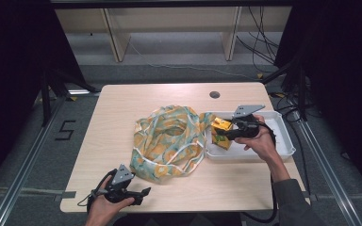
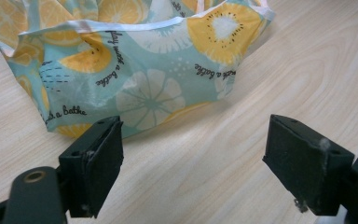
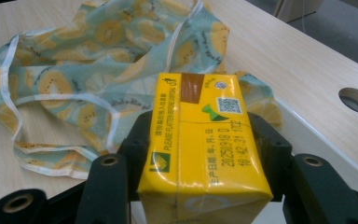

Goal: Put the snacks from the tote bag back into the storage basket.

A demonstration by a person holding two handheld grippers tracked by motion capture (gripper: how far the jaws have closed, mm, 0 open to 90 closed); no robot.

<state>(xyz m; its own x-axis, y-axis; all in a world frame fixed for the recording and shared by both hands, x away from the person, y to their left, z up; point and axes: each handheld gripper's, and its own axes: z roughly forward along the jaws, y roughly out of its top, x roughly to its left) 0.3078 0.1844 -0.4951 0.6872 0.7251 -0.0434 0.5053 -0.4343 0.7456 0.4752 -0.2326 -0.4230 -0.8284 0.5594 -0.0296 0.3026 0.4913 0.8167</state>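
A teal cloth bag (image 1: pixel 169 141) printed with citrus slices lies crumpled in the middle of the table; its print also shows in the left gripper view (image 2: pixel 140 79) and the right gripper view (image 3: pixel 88 70). My right gripper (image 1: pixel 224 133) is shut on a yellow drink carton (image 1: pixel 221 126), held over the left end of a white tray (image 1: pixel 283 148). In the right gripper view the carton (image 3: pixel 205 149) sits squeezed between both black jaws. My left gripper (image 1: pixel 143 192) rests open near the table's front edge, its pads (image 2: pixel 95 163) wide apart with bare wood between them, just short of the bag's corner.
The white tray stands at the right side of the table, touching the bag's edge. A round cable hole (image 1: pixel 214 94) sits in the tabletop at the back. Shelving legs and loose cables lie beyond the table.
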